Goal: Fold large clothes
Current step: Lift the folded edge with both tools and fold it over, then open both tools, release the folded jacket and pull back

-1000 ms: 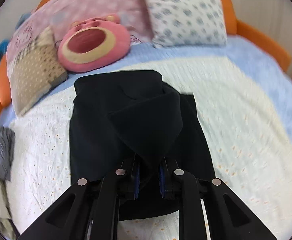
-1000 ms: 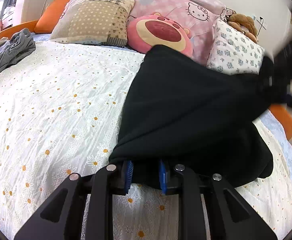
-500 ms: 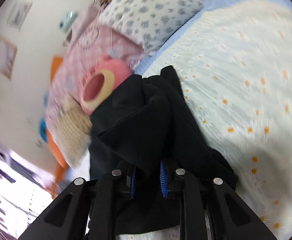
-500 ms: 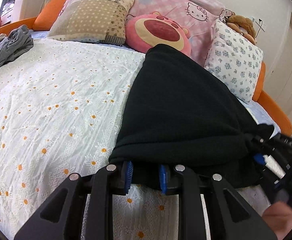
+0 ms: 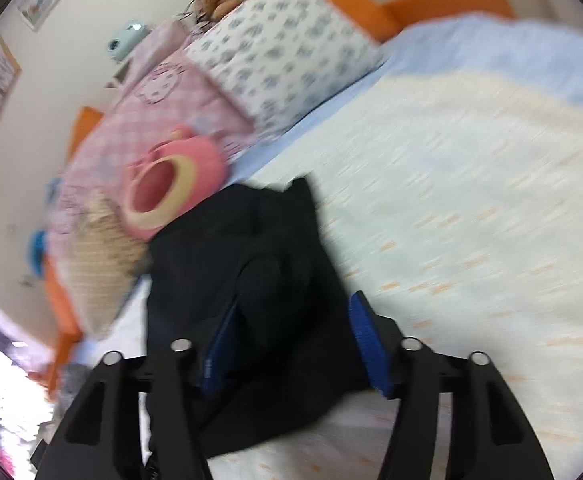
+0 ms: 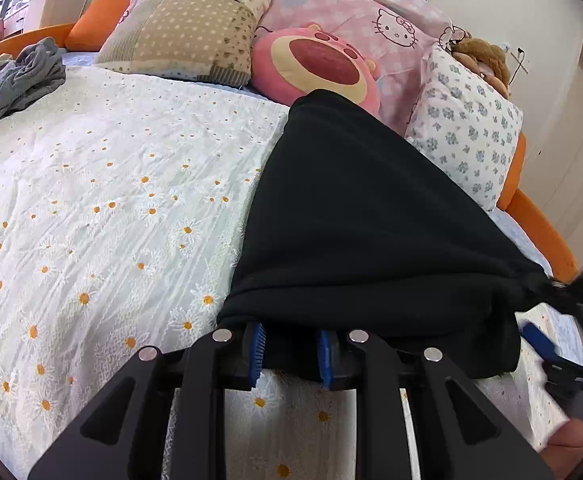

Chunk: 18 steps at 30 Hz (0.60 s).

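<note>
A black garment (image 6: 363, 216) lies folded on the white daisy-print bedspread (image 6: 103, 208). It also shows in the blurred left wrist view (image 5: 251, 264). My right gripper (image 6: 289, 354) is shut on the garment's near edge, low over the bed. My left gripper (image 5: 297, 342) is open, its blue pads (image 5: 367, 344) spread wide on either side of the garment's corner. The left gripper also shows at the right edge of the right wrist view (image 6: 559, 340).
Pillows line the head of the bed: a beige dotted one (image 6: 187, 32), a pink bear cushion (image 6: 315, 64), a pink Hello Kitty one (image 6: 331, 4) and a floral one (image 6: 467, 128). Grey clothes (image 6: 15, 80) are heaped at the far left. An orange bed frame (image 6: 539, 216) borders the mattress.
My left gripper has opened and let go of the garment's corner after carrying it down toward the bed. My right gripper has kept its hold and stayed in place.
</note>
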Available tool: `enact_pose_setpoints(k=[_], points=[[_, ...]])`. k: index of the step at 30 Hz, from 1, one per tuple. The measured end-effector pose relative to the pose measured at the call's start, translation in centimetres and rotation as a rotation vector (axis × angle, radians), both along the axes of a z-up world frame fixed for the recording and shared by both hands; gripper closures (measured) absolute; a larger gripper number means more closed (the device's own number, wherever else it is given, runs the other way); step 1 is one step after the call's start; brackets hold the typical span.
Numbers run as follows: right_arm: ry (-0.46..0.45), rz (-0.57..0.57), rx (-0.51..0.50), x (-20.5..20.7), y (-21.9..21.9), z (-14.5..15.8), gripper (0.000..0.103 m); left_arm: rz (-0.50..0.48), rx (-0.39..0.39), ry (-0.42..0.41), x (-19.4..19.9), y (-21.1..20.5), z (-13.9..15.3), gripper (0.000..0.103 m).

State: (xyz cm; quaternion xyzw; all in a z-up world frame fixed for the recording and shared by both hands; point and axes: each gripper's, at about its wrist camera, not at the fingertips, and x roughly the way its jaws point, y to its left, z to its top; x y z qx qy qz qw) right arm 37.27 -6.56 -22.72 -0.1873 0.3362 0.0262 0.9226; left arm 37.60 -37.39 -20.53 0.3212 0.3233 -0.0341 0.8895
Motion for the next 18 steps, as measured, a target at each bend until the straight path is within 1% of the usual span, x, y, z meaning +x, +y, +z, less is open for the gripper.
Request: enact_pose_setpoints(k=[1, 2, 4, 5, 6, 7, 8, 9, 10, 13, 14, 15, 17, 18], points=[[0.0, 0.001, 0.0, 0.0, 0.0, 0.0, 0.081, -0.022, -0.042, 0.022, -0.6, -0.1, 0.7, 0.034], [0.002, 0.001, 0.002, 0.0, 0.0, 0.0, 0.081, -0.045, -0.107, 0.052, -1.1, -0.1, 1.9, 0.034], [0.003, 0.002, 0.003, 0.0, 0.0, 0.0, 0.081, -0.058, -0.194, 0.071, -1.7, 0.4, 3.8, 0.033], [0.004, 0.003, 0.001, 0.0, 0.0, 0.0, 0.081, -0.06, -0.238, 0.072, -1.9, 0.9, 5.0, 0.031], [0.003, 0.002, 0.0, 0.0, 0.1, 0.1, 0.081, -0.058, -0.256, 0.064, -1.7, 1.3, 5.6, 0.021], [0.002, 0.0, -0.001, 0.0, 0.1, 0.1, 0.081, -0.045, -0.271, 0.045, -1.2, 2.1, 6.6, 0.015], [0.001, 0.0, -0.007, -0.1, 0.1, 0.0, 0.081, -0.031, -0.269, 0.036, -0.5, 2.5, 6.8, 0.011], [-0.001, -0.001, -0.009, -0.1, 0.2, 0.1, 0.081, 0.014, -0.259, 0.028, 0.9, 3.3, 6.8, 0.011], [-0.003, -0.001, -0.018, -0.2, 0.2, 0.0, 0.081, 0.048, -0.264, 0.037, 1.8, 4.0, 6.6, 0.011], [-0.012, -0.001, -0.044, -0.3, 0.5, -0.2, 0.081, 0.194, -0.326, 0.112, 5.9, 6.8, 5.4, 0.011], [-0.013, -0.001, -0.047, -0.3, 0.5, -0.3, 0.081, 0.237, -0.347, 0.143, 7.2, 7.6, 4.8, 0.011], [-0.014, -0.001, -0.049, -0.3, 0.5, -0.3, 0.081, 0.259, -0.365, 0.169, 7.9, 8.0, 4.4, 0.011], [-0.015, 0.001, -0.045, -0.4, 0.4, -0.3, 0.081, 0.315, -0.411, 0.256, 9.2, 8.9, 2.6, 0.011], [-0.014, 0.002, -0.042, -0.4, 0.4, -0.3, 0.081, 0.342, -0.453, 0.306, 9.5, 9.3, 1.6, 0.011]])
